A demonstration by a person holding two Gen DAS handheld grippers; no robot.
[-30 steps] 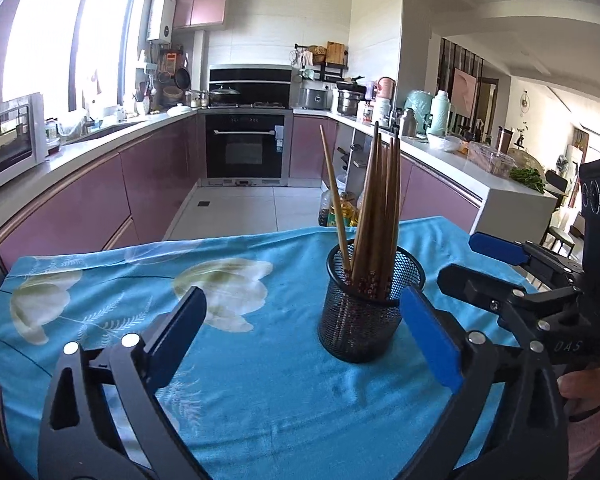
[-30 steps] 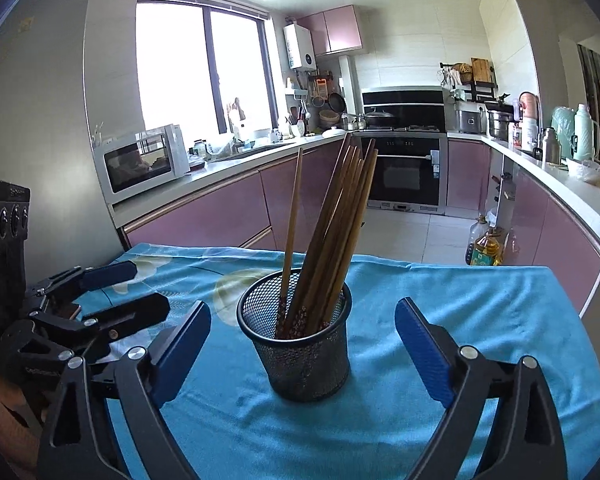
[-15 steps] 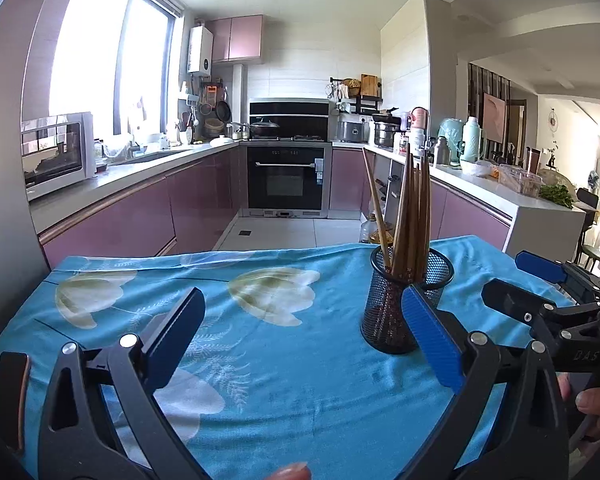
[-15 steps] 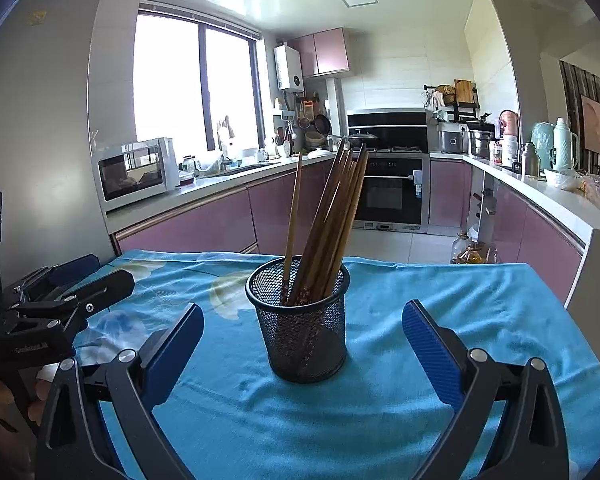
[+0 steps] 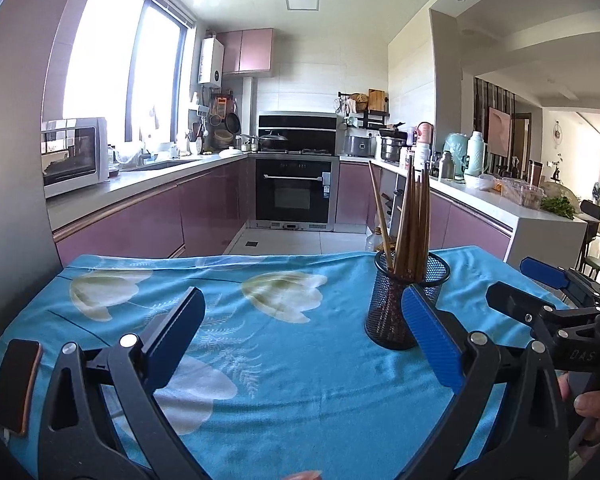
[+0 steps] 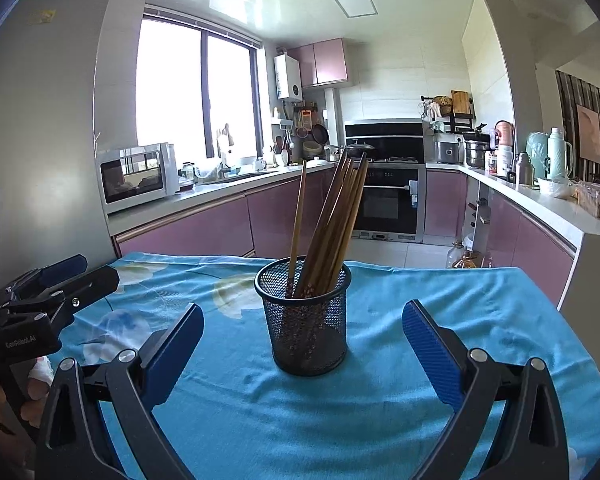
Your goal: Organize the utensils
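Right wrist view: black wire-mesh cylindrical holder (image 6: 307, 320) upright on the blue floral-print cloth-covered surface (image 6: 460, 304), centred ahead of the right gripper (image 6: 303, 350), between the two blue-padded jaws but beyond their tips, not touching. Jaws spread wide, gripping nothing. Bundle of long brown wooden chopsticks (image 6: 332, 224) standing in the holder, most leaning toward the right jaw, one apart toward the left jaw.

Left wrist view: left gripper (image 5: 302, 346) likewise released and empty; same holder (image 5: 396, 300) off to the right-jaw side, partly hidden behind that jaw's blue pad; chopsticks (image 5: 414, 216) rising above.

Judged light and stiff, probably smooth and prone to slipping or rolling; holder light, likely to tip if a stick is dragged sideways. Best taken near the upper shafts, well above the rim, lifted straight up.
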